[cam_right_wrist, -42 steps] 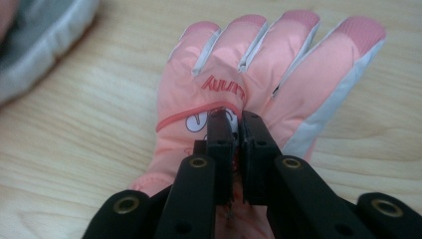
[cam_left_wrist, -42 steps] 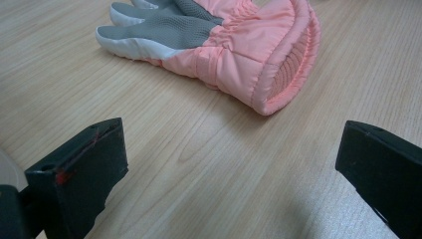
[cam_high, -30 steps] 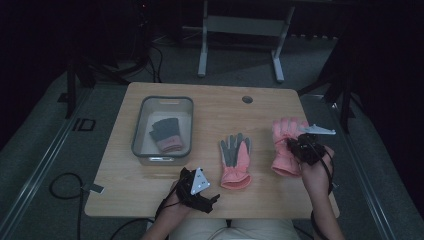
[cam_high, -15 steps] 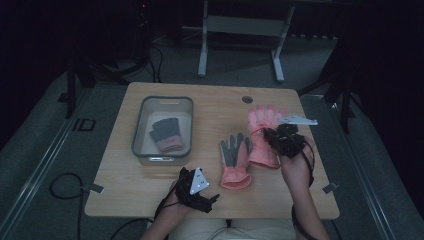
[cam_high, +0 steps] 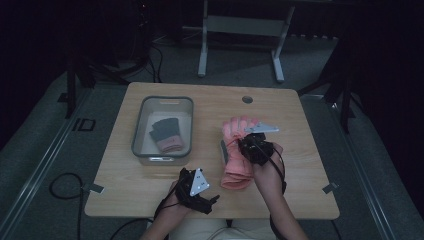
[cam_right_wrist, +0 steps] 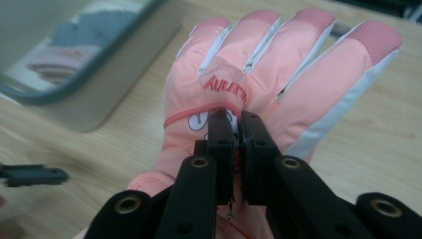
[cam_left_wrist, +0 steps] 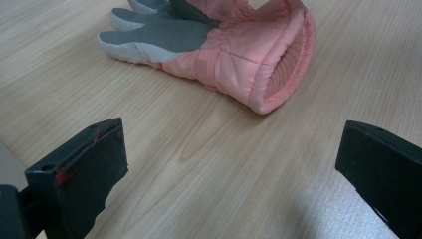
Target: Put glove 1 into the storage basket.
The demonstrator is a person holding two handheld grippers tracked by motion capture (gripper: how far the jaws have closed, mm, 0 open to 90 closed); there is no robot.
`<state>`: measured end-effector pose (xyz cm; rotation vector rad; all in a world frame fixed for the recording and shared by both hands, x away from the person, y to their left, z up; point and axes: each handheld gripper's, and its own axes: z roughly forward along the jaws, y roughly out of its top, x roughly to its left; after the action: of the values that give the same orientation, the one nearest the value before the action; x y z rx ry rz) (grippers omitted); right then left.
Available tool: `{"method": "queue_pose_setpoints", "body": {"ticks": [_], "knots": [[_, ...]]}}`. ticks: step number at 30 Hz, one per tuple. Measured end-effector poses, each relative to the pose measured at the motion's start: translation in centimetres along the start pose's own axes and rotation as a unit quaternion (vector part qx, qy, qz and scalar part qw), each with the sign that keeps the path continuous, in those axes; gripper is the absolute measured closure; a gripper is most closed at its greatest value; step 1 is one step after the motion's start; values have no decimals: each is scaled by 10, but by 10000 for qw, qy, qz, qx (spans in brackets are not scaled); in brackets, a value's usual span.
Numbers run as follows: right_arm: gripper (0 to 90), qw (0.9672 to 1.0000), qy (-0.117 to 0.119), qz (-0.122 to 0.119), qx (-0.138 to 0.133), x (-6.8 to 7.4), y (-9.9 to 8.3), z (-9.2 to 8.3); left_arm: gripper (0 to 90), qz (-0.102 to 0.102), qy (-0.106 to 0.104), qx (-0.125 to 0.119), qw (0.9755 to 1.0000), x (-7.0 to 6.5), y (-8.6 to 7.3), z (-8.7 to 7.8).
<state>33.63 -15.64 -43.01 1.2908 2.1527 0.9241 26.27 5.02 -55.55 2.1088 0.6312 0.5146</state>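
Observation:
My right gripper (cam_high: 248,141) is shut on the back of a pink glove (cam_high: 234,131), pinching its fabric just below the knuckles (cam_right_wrist: 236,130); the glove's fingers (cam_right_wrist: 278,55) point away from me. This glove hangs over a second pink glove (cam_high: 236,172) that lies on the table with its grey palm (cam_left_wrist: 159,35) up and its cuff (cam_left_wrist: 278,59) toward my left gripper. Whether the two gloves touch I cannot tell. My left gripper (cam_high: 210,199) rests near the table's front edge, open, with bare wood between its jaws (cam_left_wrist: 231,164).
A clear grey-rimmed bin (cam_high: 144,111) stands at the left of the wooden table (cam_high: 300,165) and holds a smaller grey and pink glove (cam_high: 166,135). The bin's edge (cam_right_wrist: 99,64) lies close to the left of the held glove. A round hole (cam_high: 247,99) sits near the far edge.
My right gripper has carried the pink glove leftward from the table's right side to above the other glove. The left gripper has stayed put.

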Motion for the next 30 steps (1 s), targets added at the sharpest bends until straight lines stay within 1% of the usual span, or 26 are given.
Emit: {"method": "queue_pose_setpoints", "body": {"ticks": [1, 2, 3, 4, 7, 10, 13, 15, 16, 18, 20, 22, 24, 28, 30], "knots": [[852, 10000, -21, 14, 66, 0, -2, 4, 0, -8, -3, 0, 10000, 0, 0, 0], [852, 10000, -21, 14, 66, 0, -2, 4, 0, -8, -3, 0, 10000, 0, 0, 0], [852, 9999, -49, 6, 125, 0, -4, 9, 0, -19, -13, -4, 10000, 1, 0, 0], [851, 9997, -59, 49, 234, 0, -7, 17, 0, -23, -22, 1, 10000, 1, 0, 0], [850, 9991, -64, 66, 406, 0, -14, 31, 0, -19, -30, 24, 10000, 0, 0, 0], [845, 9983, -105, 27, 574, 2, -20, 43, 0, -13, -33, 25, 10000, 0, 0, 0], [834, 9977, -106, 30, 672, 2, -23, 50, 0, -7, -39, 47, 10000, 1, -1, 1], [832, 9977, -112, 30, 673, 1, -24, 51, 0, -7, -39, 47, 10000, 1, -1, 1], [825, 9974, -86, -32, 715, 2, -26, 54, 0, -5, -43, 53, 10000, 0, -1, 1], [826, 9970, -46, -77, 773, 1, -27, 53, 0, -5, -41, 50, 10000, 0, -1, 0], [826, 9967, 5, -51, 809, -3, -28, 51, 0, -22, -39, 25, 10000, 0, -1, 0], [820, 9962, -45, -115, 860, -7, -29, 49, 0, -24, -41, 46, 10000, 0, -1, 1], [795, 9962, 10, -110, 862, -9, -30, 49, 0, -36, -52, 43, 10000, 0, -1, 2], [707, 9971, 150, -102, 742, -10, -29, 46, 0, -28, -41, 50, 10000, 0, -1, 2], [664, 9974, 247, -98, 665, -11, -27, 42, 0, -21, -22, 49, 10000, 1, -1, 1]]}}
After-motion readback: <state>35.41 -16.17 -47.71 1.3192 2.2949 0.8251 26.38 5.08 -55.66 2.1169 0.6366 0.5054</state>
